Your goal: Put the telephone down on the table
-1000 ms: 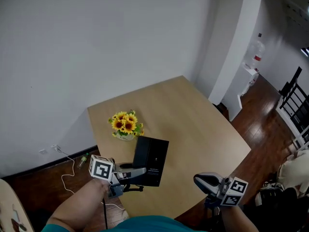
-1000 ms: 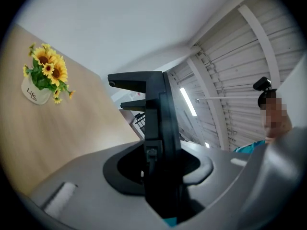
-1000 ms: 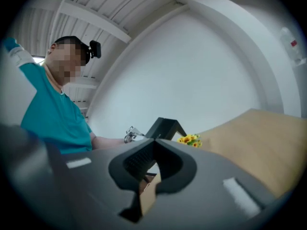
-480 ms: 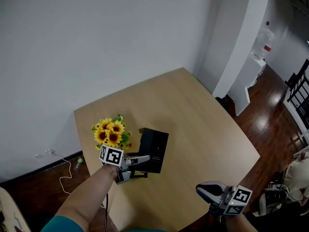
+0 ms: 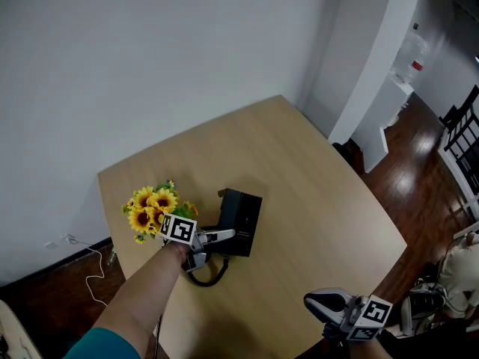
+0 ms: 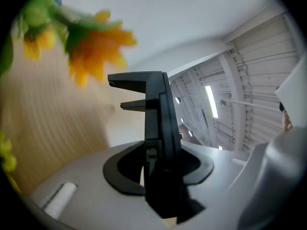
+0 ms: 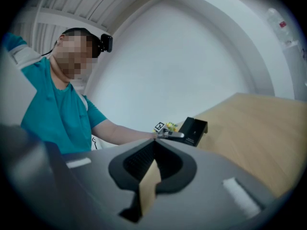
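Left gripper (image 5: 223, 235) is clamped on the telephone (image 5: 239, 212). The left gripper view shows the black body edge-on, wedged upright between the jaws.

Telephone sits out ahead of the left jaws, over the left-middle part of the table (image 5: 307, 163). It's gripped by the edge nearest the person. Its long axis runs roughly away from the person, about square to the line of the jaws.

In the head view it looks low, at or just off the wood. Can't say for sure whether the base is touching, because the steep angle hides any gap.

Cord (image 5: 200, 280) loops on the table just on the near side of the left gripper.

Sunflowers (image 5: 148, 203) are just beside the left gripper, on the far-left side. They fill the upper left of the left gripper view, blurred. Only neighbour that matters: the bare wood is to the right of and beyond the telephone, not to the left.

Right gripper (image 5: 316, 301) has its jaws closed together with nothing between them. It's parked at the near edge of the table, well apart from the telephone. Its view has the telephone small and far off.

So this is the left hand's job. My read: set-down is nearly done. What's left is a short drop if any, then release and back out toward the person, clear of the flowers and the cord.
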A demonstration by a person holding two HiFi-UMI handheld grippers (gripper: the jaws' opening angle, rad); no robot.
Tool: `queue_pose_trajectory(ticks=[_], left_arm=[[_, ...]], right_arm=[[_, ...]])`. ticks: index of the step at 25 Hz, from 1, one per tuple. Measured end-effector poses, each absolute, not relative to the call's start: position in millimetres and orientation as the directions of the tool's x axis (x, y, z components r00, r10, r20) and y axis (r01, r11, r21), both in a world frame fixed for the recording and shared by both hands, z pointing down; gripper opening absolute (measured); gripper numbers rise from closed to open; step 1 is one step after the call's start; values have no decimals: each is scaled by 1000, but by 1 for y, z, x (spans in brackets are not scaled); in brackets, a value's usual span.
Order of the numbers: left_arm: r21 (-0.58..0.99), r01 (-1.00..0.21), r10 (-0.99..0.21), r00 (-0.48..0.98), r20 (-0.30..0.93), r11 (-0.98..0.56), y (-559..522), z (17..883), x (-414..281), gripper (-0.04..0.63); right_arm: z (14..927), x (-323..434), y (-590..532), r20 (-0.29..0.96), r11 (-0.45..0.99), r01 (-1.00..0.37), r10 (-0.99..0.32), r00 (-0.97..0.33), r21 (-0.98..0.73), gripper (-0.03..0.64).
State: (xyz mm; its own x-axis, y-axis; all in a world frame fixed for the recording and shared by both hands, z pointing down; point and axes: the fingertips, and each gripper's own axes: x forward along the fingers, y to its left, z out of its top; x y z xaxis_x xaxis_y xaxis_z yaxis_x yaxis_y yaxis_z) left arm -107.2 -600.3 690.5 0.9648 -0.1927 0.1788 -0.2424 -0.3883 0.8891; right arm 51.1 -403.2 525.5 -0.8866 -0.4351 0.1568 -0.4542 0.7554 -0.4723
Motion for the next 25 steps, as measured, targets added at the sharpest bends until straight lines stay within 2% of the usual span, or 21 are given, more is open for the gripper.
queue_pose_trajectory(ticks=[5,12,21,25], left_arm=[[870,-289,-186,955,231,-400,-625,704,-97,176],[871,-264,-187,961,203,-413,-645,709,-86,176],[838,-368,-233,927,295,-403,-652,717,-85,189],[787,-470,-282,880,382,-400,-655,723,-90,220]], right_arm=[[536,62,-432,165,751,-482,-461,-872,-451,2],[540,69,-463,155,751,-507,-492,-857,-423,2],[540,74,-493,124,739,-536,-537,-834,-408,2],[539,70,-493,139,751,-532,-523,-841,-392,2]])
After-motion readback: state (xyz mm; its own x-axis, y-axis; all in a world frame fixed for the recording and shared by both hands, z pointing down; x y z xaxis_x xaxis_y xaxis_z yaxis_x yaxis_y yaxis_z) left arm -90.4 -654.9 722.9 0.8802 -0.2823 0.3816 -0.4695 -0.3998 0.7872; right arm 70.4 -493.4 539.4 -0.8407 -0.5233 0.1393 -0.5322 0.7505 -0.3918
